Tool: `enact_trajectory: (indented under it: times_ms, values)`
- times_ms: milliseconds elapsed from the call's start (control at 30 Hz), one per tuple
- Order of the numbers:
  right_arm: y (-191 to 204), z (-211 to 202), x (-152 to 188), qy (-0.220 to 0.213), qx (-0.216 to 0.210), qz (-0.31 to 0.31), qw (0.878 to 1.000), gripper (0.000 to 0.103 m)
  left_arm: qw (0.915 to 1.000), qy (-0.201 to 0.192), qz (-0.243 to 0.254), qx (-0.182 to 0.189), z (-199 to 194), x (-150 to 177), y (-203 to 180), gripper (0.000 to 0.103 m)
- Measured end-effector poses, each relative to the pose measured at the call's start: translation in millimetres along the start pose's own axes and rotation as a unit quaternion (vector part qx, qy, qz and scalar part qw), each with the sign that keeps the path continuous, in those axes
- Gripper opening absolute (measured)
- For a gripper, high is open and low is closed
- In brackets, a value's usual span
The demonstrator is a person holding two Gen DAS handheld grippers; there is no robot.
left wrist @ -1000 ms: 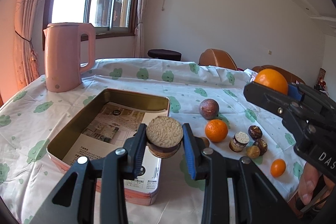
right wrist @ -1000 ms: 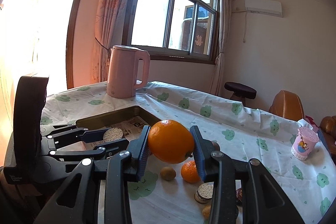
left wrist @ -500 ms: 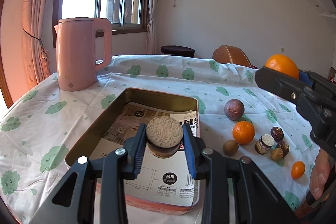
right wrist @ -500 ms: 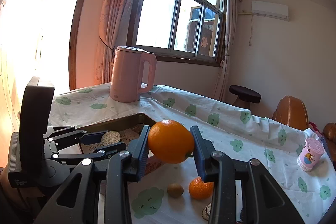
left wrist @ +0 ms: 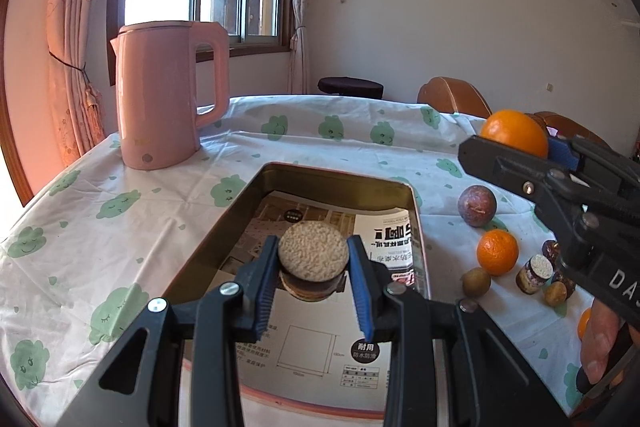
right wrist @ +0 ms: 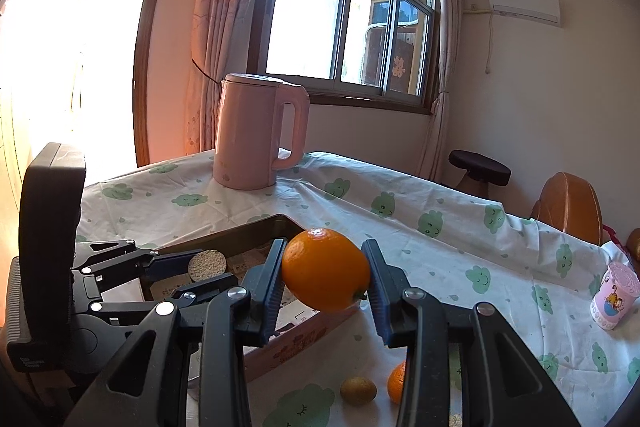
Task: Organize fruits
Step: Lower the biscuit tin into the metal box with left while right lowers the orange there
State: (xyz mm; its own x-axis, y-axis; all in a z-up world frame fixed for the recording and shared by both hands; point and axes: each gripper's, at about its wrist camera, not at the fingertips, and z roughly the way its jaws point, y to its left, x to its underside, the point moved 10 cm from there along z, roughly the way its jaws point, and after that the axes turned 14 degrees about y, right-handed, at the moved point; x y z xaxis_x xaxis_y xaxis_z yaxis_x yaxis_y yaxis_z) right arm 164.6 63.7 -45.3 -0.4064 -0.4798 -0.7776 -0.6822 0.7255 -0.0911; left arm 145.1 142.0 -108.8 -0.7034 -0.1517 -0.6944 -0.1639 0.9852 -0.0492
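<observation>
My left gripper (left wrist: 313,261) is shut on a round brown fruit piece (left wrist: 313,250) with a pale rough top, held above the open tin (left wrist: 332,169), whose bottom is lined with printed paper. My right gripper (right wrist: 325,271) is shut on a large orange (right wrist: 325,269), which hangs over the tin's near right corner (right wrist: 304,339). In the left wrist view that right gripper (left wrist: 516,147) and its orange (left wrist: 512,133) reach in from the right. The right wrist view shows the left gripper (right wrist: 208,269) with its brown piece (right wrist: 207,265) over the tin.
Right of the tin lie a purple round fruit (left wrist: 477,206), a mandarin (left wrist: 497,251), a small brown fruit (left wrist: 476,281), another cut piece (left wrist: 534,273) and several small ones. A pink kettle (left wrist: 168,95) stands behind the tin. A pink cup (right wrist: 614,295) sits far right. A hand (left wrist: 600,343) holds the right gripper.
Both grippers have moved forward towards the kettle with their loads still gripped. The tin now lies right under the left gripper, and the orange has come over the tin's corner.
</observation>
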Motion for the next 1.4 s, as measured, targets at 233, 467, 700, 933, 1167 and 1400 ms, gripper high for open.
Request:
enact_trajectory:
  times_ms: [233,467,700,933,1167,1400]
  values:
    - [5,23,-3,0.019,-0.013,0.008,1.000,0.040,0.9998,0.018,-0.005,0.007,11,-3,10,0.035]
    - [10,42,-1,0.037,-0.022,0.015,0.999,0.040,0.9996,0.030,-0.003,-0.002,17,-5,14,0.035]
    - [15,56,1,0.053,-0.029,0.018,0.998,0.040,0.9990,0.044,-0.008,-0.001,22,-4,17,0.035]
    - [21,66,5,0.066,-0.033,0.016,0.997,0.040,0.9980,0.060,-0.016,-0.009,28,-1,21,0.035]
    - [21,73,7,0.080,-0.038,0.021,0.996,0.040,0.9970,0.073,-0.018,-0.020,33,1,24,0.035]
    - [22,81,10,0.096,-0.055,0.027,0.993,0.040,0.9963,0.079,-0.020,-0.028,36,2,25,0.035]
